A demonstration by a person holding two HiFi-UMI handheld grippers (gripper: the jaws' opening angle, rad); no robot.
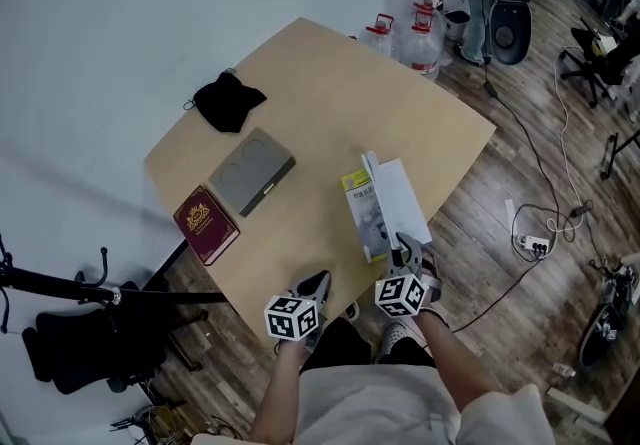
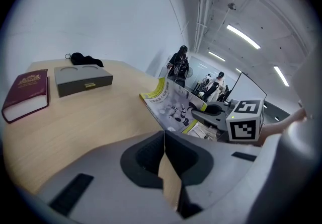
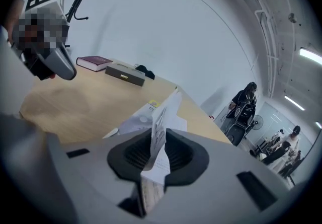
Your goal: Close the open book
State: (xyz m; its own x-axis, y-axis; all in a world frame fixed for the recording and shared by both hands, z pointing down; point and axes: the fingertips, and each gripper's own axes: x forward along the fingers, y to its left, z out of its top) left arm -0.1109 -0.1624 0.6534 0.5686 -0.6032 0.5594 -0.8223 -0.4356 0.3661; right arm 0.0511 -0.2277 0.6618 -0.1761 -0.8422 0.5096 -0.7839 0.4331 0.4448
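The book [image 1: 383, 205] lies open right of centre on the table [image 1: 320, 73], with some pages standing upright. The right gripper [image 1: 405, 253] has its jaws slightly apart around those pages (loosely, not pinching). The left gripper [image 1: 319, 281], at lower centre, has its jaws together, empty.

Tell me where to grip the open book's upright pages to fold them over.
Take the upright pages of the open book at their near end, coming in from the table's near side as the right gripper does. They stand on edge, thin and free there, so one of the fingers fits either side.
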